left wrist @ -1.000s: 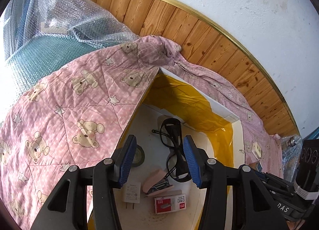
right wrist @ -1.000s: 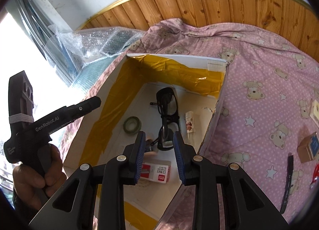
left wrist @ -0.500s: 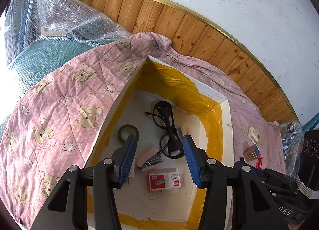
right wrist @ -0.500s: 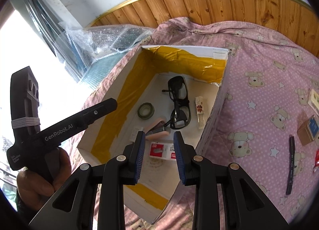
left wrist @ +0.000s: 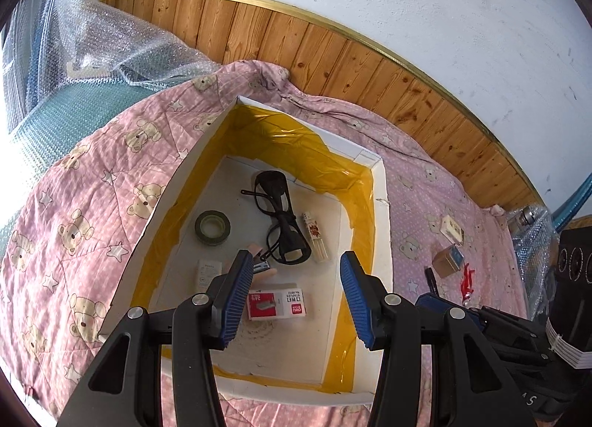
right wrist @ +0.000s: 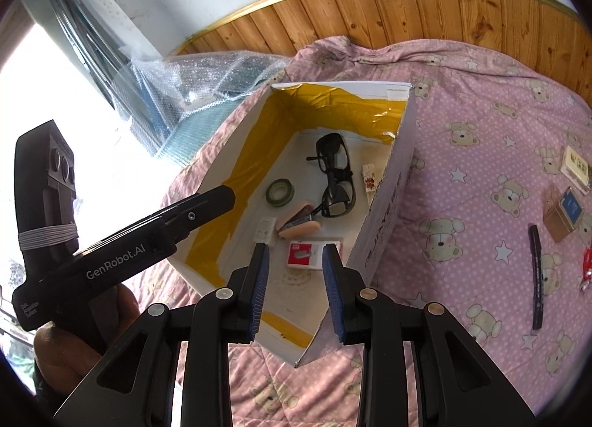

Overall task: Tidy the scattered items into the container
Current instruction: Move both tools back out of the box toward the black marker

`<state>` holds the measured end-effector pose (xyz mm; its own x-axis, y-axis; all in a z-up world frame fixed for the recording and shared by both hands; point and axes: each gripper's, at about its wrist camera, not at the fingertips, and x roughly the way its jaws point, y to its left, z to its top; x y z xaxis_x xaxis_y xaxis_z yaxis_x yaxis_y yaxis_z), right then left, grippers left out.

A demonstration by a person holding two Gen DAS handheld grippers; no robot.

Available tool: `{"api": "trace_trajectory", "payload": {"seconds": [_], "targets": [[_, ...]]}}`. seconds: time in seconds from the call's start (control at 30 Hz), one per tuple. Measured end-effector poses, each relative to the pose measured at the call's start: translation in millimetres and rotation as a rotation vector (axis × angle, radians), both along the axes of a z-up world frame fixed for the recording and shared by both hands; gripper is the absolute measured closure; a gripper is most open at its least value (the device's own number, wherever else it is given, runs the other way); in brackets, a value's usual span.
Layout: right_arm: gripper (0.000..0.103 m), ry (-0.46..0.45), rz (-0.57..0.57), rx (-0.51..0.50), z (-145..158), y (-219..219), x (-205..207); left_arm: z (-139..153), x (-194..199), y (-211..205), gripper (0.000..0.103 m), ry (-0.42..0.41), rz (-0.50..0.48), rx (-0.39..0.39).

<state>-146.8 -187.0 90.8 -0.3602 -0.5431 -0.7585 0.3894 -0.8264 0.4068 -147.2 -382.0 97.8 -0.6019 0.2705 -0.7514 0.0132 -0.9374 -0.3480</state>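
Observation:
A white cardboard box (left wrist: 383, 212) (right wrist: 384, 205) lined with yellow tape sits on a pink bear-print quilt. Inside lie black glasses (left wrist: 281, 220) (right wrist: 335, 175), a tape roll (left wrist: 212, 227) (right wrist: 280, 193), a pink stapler (right wrist: 298, 225), a red staples box (left wrist: 276, 304) (right wrist: 303, 254), a white charger (left wrist: 208, 273) and a small white stick pack (left wrist: 314, 236). My left gripper (left wrist: 296, 297) hangs open above the box. My right gripper (right wrist: 296, 290) is open over the box's near end, empty. On the quilt lie a black pen (right wrist: 536, 279), a brown-and-blue box (right wrist: 564, 214) (left wrist: 447, 260), a white card (right wrist: 575, 164) and a red item (left wrist: 467, 277).
Bubble wrap (left wrist: 111, 53) (right wrist: 207, 83) is heaped at the quilt's left end by a bright window. Wooden wall panelling (left wrist: 370, 68) runs behind the bed. A hand (right wrist: 55, 345) holds the left gripper's body (right wrist: 122, 260) at the left of the right wrist view.
Both grippers have pulled back and up from the box, so more of the box and quilt shows. The glasses lie in the box, apart from the fingers.

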Motion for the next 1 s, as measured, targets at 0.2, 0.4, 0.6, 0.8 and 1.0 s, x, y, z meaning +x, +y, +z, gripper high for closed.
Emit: {"api": "trace_trajectory", "payload": {"seconds": [0.2, 0.4, 0.6, 0.8, 1.0], "targets": [[0.070, -0.006, -0.004, -0.010, -1, 9, 10, 4, 8, 6, 0.052, 0.001, -0.004, 0.017], [0.069, -0.014, -0.017, -0.033, -2, 20, 17, 6, 17, 18, 0.052, -0.001, -0.022, 0.009], [0.069, -0.030, -0.038, -0.053, -7, 35, 21, 7, 23, 36, 0.052, -0.004, -0.051, 0.000], [0.068, -0.040, -0.060, -0.069, -12, 53, 25, 9, 25, 57, 0.052, -0.005, -0.081, -0.013], [0.068, -0.052, -0.081, -0.088, -18, 73, 27, 10, 28, 78, 0.052, -0.009, -0.110, -0.025]]}}
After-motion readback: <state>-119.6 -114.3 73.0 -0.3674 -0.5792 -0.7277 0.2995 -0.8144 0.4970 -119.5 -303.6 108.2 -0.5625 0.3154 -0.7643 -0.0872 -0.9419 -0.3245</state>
